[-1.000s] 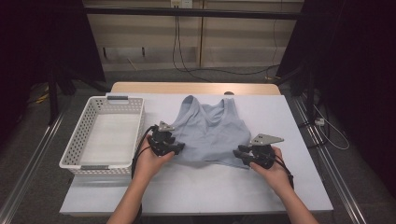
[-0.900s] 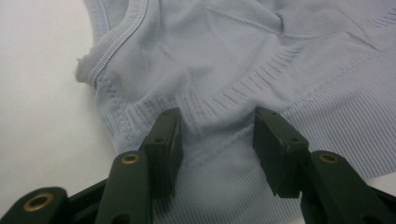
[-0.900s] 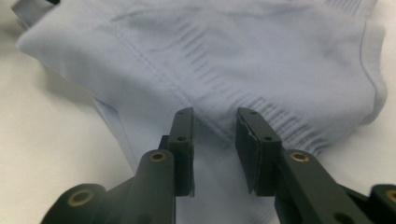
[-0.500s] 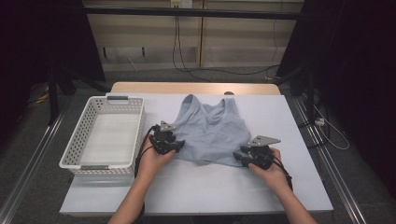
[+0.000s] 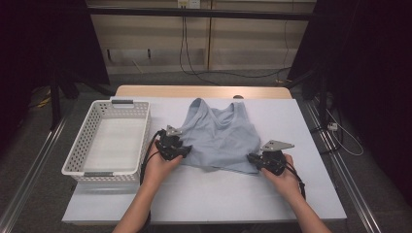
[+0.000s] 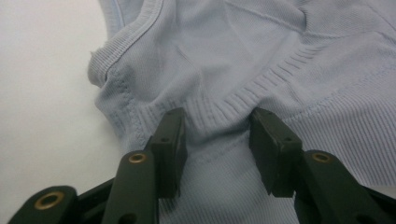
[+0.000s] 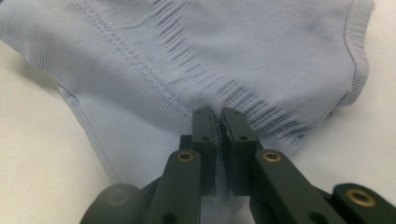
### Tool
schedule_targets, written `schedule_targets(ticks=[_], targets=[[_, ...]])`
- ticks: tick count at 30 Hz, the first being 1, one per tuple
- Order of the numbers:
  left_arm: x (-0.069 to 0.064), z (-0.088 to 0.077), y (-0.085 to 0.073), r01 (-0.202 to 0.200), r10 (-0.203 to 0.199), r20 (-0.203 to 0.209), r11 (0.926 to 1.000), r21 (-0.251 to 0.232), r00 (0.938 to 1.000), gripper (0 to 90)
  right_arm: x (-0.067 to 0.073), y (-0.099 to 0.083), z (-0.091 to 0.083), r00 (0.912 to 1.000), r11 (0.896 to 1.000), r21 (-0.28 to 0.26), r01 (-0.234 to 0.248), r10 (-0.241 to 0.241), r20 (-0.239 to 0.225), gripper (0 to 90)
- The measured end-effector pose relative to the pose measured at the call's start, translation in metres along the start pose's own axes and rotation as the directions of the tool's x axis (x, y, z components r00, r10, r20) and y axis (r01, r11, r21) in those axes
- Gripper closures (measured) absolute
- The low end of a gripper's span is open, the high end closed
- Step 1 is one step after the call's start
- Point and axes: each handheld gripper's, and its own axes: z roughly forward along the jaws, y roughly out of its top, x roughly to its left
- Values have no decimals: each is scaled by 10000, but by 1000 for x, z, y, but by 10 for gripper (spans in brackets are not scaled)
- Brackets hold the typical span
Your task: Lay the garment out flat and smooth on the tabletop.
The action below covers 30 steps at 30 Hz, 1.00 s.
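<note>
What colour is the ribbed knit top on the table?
Light blue ribbed knit top, plain throughout; the left gripper view shows it best.

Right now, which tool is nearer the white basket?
Left. The left tool sits at the shirt's near-left corner, just beside the basket; the right tool is across the shirt, at its near-right corner.

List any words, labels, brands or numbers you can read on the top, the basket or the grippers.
None can be read.
Light blue top: plain ribbed fabric, no print or tag showing.
White basket: no label visible.
Left gripper and right gripper: black parts with brass rivets, no markings legible.
</note>
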Motion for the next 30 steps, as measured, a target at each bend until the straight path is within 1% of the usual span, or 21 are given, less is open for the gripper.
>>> schedule_targets(ticks=[1, 2, 4, 7, 8, 10, 12, 13, 14, 15, 16, 17, 19, 20, 22, 23, 24, 25, 28, 29, 30], targets=[[0, 1, 1, 0, 0, 27, 10000, 4, 10000, 591, 0, 0, -1, 10000, 10000, -88, 5, -5, 22, 863], [0, 1, 1, -29, 30, -60, 10000, 47, 10000, 619, -1, 1, -2, 10000, 9999, -162, -49, 49, 19, 865], [-1, 1, 3, 7, -7, -89, 10000, 65, 10000, 657, -2, 3, -5, 9999, 9989, -460, -114, 119, 113, 868], [0, -1, 6, -108, 107, -138, 9999, -63, 9998, 741, -5, 7, -10, 9989, 9949, -980, -227, 266, 388, 870], [0, -1, 7, -71, 69, -117, 9999, -142, 9999, 770, -6, 8, -11, 9986, 9936, -1092, -284, 332, 419, 870], [1, -1, 6, -94, 92, -167, 9999, -123, 9998, 805, -7, 8, -11, 9989, 9944, -1010, -320, 353, 309, 870], [2, 1, 4, -2, -1, -141, 9999, -148, 9999, 809, -5, 6, -7, 9993, 9970, -748, -214, 236, 287, 869], [3, 1, 4, -19, 18, -117, 10000, -91, 9999, 808, -4, 5, -5, 9994, 9980, -610, -154, 173, 301, 869], [3, 2, 3, 73, -74, -92, 9999, -88, 9999, 806, -3, 5, -4, 9994, 9987, -497, -108, 124, 318, 868], [3, 2, 3, 18, -18, -66, 10000, 4, 10000, 804, -2, 4, -3, 9996, 9993, -366, -64, 74, 273, 867], [3, 2, 3, 35, -36, -75, 10000, -14, 10000, 800, -2, 3, -2, 9998, 9997, -248, -12, 18, 211, 864], [3, 2, 2, 106, -107, -60, 9999, -21, 9999, 795, -2, 3, -1, 9997, 9997, -243, 18, -12, 231, 862], [5, 1, 2, 156, -156, -7, 9999, 38, 9999, 776, -2, 2, -1, 9997, 9998, -152, -85, 88, 208, 845], [4, 2, 1, 301, -301, 42, 9995, 23, 9995, 767, -1, 1, 0, 9997, 9999, -135, -75, 78, 250, 833], [6, 4, -1, 469, -472, 82, 9985, 294, 9989, 712, 0, 0, 1, 9997, 9999, -39, -115, 116, 225, 792], [7, 3, -2, 541, -546, 155, 9980, 312, 9984, 704, 0, -1, 1, 9997, 9999, -74, -149, 151, 217, 787], [8, 3, -2, 619, -624, 142, 9976, 304, 9980, 700, 1, -1, 2, 9996, 9998, -104, -168, 170, 232, 778], [8, 2, -2, 629, -631, 61, 9975, 336, 9980, 681, 2, -1, 1, 9996, 9998, -104, -155, 157, 253, 756], [7, 1, -1, 695, -695, 2, 9969, 377, 9976, 625, 2, -1, 0, 9986, 9994, -122, -313, 318, 425, 651], [7, -1, 0, 709, -712, 46, 9964, 461, 9975, 610, 2, -1, 0, 9983, 9990, -162, -408, 415, 409, 610], [6, -1, 0, 809, -813, 65, 9956, 463, 9967, 579, 2, -1, -1, 9982, 9986, -209, -476, 484, 367, 577]])
